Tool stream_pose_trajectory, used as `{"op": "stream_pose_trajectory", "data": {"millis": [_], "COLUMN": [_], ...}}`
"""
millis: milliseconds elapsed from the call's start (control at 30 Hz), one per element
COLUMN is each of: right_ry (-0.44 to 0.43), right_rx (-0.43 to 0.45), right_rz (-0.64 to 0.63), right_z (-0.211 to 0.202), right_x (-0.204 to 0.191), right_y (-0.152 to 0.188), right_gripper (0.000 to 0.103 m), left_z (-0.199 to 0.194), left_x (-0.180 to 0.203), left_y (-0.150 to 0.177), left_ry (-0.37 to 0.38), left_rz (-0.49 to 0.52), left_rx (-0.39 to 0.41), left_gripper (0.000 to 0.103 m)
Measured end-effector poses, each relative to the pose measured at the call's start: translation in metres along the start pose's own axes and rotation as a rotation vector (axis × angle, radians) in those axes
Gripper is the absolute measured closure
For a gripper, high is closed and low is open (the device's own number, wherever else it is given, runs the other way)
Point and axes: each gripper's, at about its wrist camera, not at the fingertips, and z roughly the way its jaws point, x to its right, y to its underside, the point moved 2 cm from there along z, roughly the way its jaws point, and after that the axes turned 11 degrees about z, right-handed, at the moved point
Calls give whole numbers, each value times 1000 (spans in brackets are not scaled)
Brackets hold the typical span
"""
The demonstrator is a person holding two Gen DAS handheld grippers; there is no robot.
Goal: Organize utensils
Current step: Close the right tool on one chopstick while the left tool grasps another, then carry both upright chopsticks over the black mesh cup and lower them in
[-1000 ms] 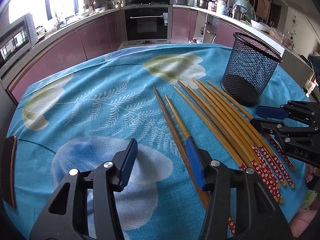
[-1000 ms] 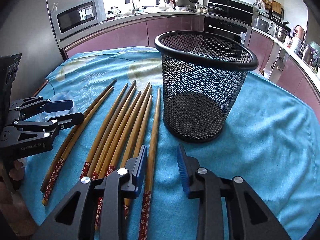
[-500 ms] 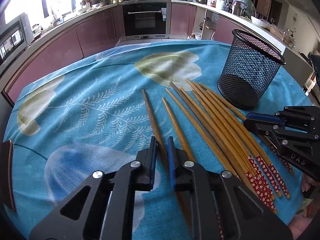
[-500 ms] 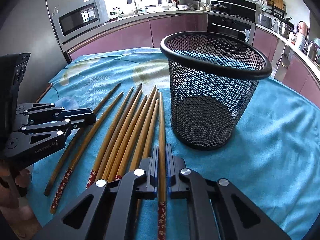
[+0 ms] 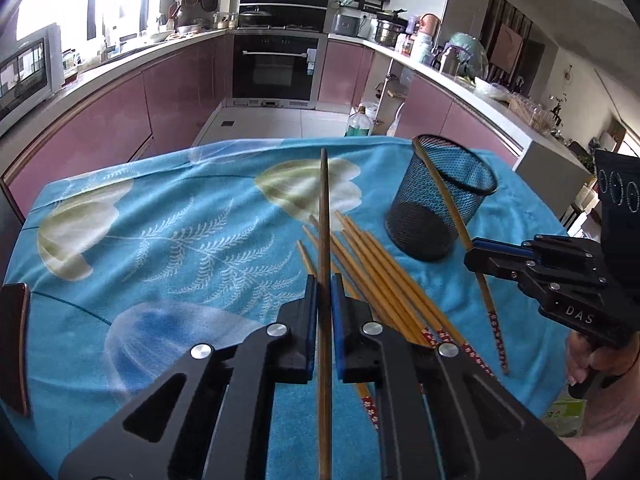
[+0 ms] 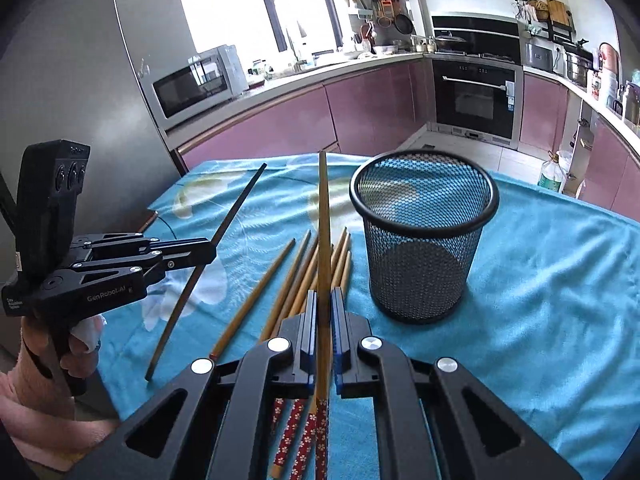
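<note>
Left hand-held gripper (image 5: 324,280): clamped on dark chopstick (image 5: 325,216), lifted for binning.
Right hand-held gripper (image 6: 324,300): clamped on pale chopstick (image 6: 323,220), tip apparently toward mesh cup (image 6: 424,256) ahead.

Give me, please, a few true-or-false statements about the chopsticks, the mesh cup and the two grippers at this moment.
1. The left gripper is shut on one chopstick. True.
2. The right gripper is open, holding nothing. False: it is shut on a chopstick.
3. The mesh cup stands upright on the blue cloth. True.
4. The mesh cup already holds chopsticks. False: none stand inside it.
5. Several chopsticks lie on the cloth. True.
</note>
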Motion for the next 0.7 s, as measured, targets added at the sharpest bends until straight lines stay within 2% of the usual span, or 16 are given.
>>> {"op": "stream_pose_trajectory", "data": {"millis": [400,500,700], "right_ry": [-87,-93,-76], "right_rx": [171,202,273], "right_rz": [-2,-6,-16], "right_z": [-50,-58,-73], "right_x": [-6,-5,-1], "right_y": [-36,-49,-77], "right_gripper": [97,97,97], "left_z": [-95,-105,-110], "left_x": [13,22,44], "left_y": [-54,-77,-124], "left_ry": [142,158,191], "left_rz": [-21,-12,19], "left_rx": [264,320,382], "left_gripper": [96,96,96]}}
